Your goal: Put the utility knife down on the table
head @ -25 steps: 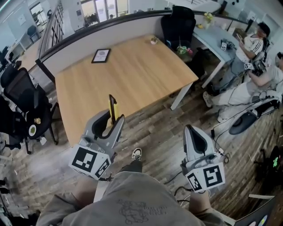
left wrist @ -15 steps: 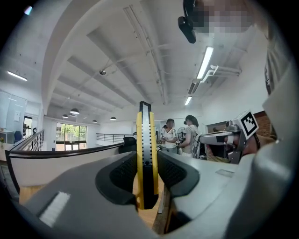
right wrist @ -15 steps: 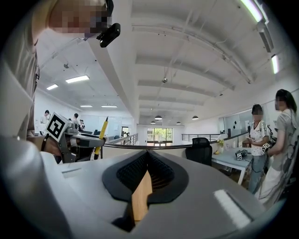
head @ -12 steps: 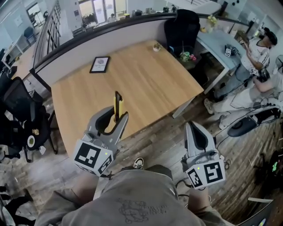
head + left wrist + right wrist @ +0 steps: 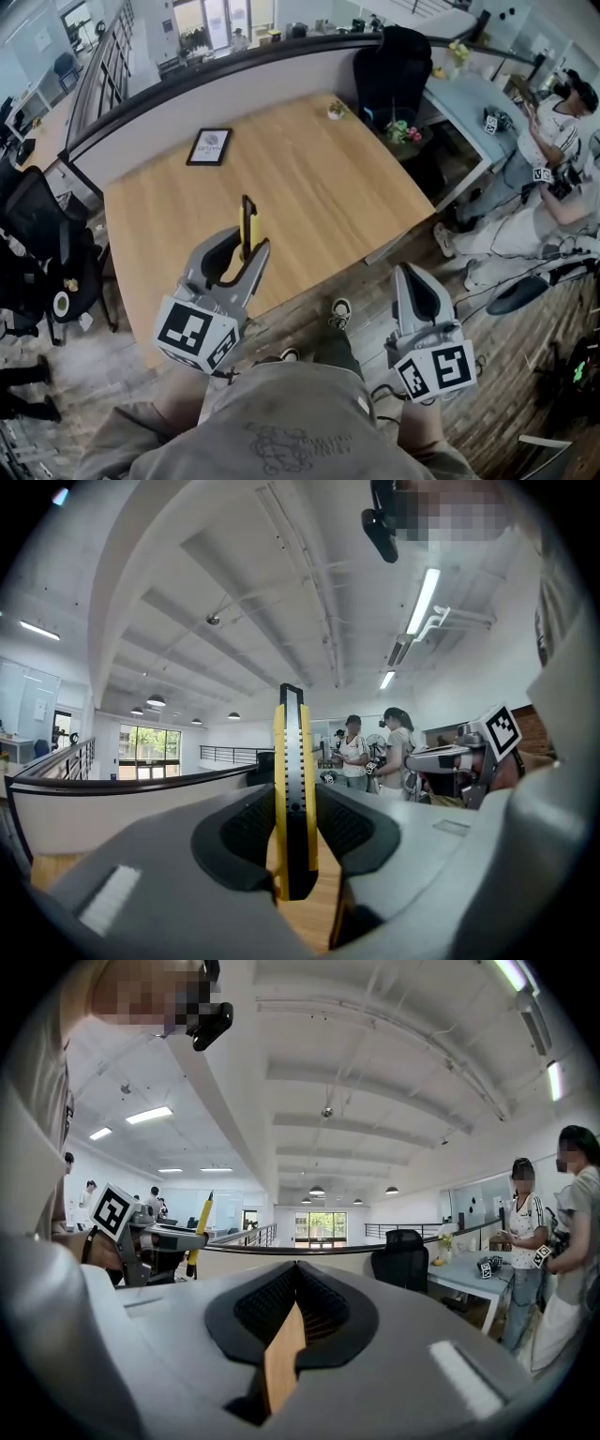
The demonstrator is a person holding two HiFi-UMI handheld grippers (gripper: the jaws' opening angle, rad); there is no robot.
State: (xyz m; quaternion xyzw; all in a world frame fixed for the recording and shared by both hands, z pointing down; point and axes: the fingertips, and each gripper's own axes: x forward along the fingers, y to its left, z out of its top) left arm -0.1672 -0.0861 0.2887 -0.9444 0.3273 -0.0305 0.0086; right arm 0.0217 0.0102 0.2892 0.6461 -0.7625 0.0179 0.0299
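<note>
Yellow-and-black, the utility knife stands upright, pinched in the left claw above the bench's near edge, not yet laid down — lowering and release remain — while the right claw, short of that edge, is pressed together on nothing.

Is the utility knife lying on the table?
No, the utility knife stands upright between the jaws of the left gripper, above the table.

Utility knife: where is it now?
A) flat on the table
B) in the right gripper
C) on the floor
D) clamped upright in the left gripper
D: the left gripper view shows the utility knife standing upright, with the pads of the left gripper pressed against both its sides.
</note>
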